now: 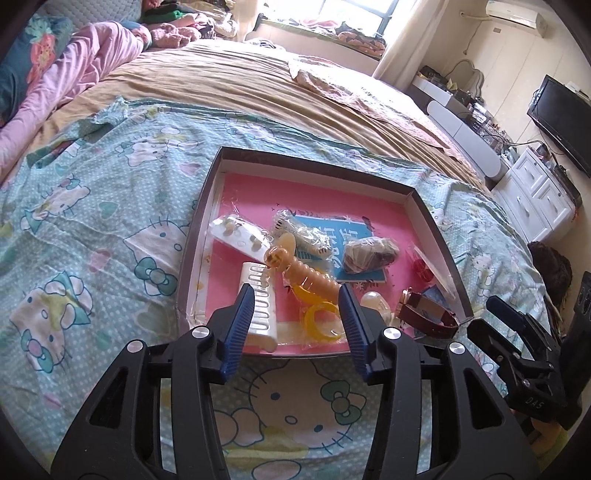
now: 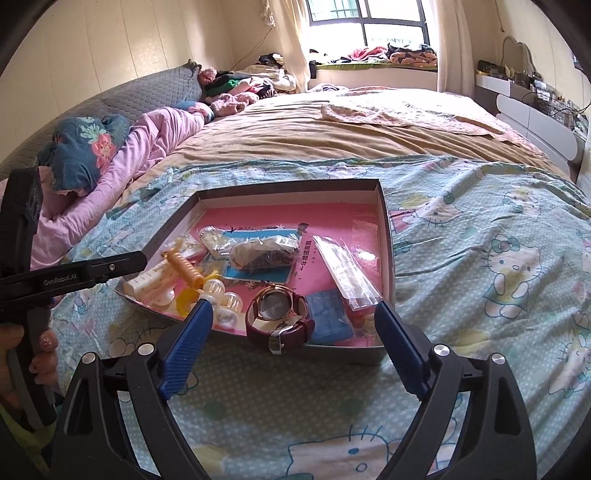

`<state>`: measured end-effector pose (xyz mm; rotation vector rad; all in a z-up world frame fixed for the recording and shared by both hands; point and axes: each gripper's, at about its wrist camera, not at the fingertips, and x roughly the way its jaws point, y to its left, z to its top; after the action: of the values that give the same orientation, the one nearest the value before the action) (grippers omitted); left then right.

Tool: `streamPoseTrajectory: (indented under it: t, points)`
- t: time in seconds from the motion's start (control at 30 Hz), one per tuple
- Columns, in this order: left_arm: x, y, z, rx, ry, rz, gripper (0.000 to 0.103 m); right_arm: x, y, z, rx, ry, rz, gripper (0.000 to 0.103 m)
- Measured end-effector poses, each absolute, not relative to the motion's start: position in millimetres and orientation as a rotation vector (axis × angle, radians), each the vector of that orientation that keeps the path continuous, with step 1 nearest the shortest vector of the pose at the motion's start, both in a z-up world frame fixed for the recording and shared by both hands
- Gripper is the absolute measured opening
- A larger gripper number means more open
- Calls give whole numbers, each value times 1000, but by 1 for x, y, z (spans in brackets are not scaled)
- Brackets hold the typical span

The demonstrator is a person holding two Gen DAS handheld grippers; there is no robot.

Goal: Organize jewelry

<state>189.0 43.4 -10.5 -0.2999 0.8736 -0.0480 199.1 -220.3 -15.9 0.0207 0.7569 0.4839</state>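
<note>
A shallow box point(image 1: 439, 229) with a pink floor lies on the bed and also shows in the right wrist view point(image 2: 386, 236). It holds bagged jewelry: an orange beaded piece point(image 1: 310, 277), a yellow bangle point(image 1: 321, 321), a white comb-like card point(image 1: 258, 302), a dark bead bag point(image 1: 369, 254) and a maroon-strapped watch point(image 1: 424, 314), which the right wrist view shows too point(image 2: 277, 310). My left gripper point(image 1: 295, 295) is open and empty over the box's near edge. My right gripper point(image 2: 295, 310) is open and empty, just short of the watch.
The Hello Kitty sheet point(image 2: 498, 258) covers the bed around the box. Pink bedding and pillows point(image 2: 122, 155) lie to the left. A white dresser and TV point(image 1: 535, 184) stand to the right of the bed. A window point(image 2: 365, 26) is at the back.
</note>
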Motion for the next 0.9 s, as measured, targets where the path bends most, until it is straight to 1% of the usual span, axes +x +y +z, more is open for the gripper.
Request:
streamPoseTrajectory:
  t: [0.1,0.17,0.3,0.33,0.37,0.53,0.57,0.6,0.9]
  points:
    - [183,43,-3,-298,859,-48,50,191,-223,-8,24,740,486,92]
    - [179,41,1,-291,850,-50,53,185,-225,-2,24,727,488,93]
    - [168,38,12,-286,822,-52,69,173,-228,8,24,698,489,95]
    - [165,37,15,-285,814,-51,71,170,-229,10,24,692,489,96]
    - [161,36,17,-284,806,-51,76,166,-230,12,23,685,489,96]
    - [144,33,27,-276,773,-50,88,151,-233,20,24,658,487,97]
    - [140,32,29,-274,766,-50,92,148,-234,21,24,652,486,97]
    - [136,31,31,-269,758,-50,93,145,-234,22,24,646,484,97]
    - [111,25,37,-236,729,-49,93,125,-237,30,25,615,482,98]
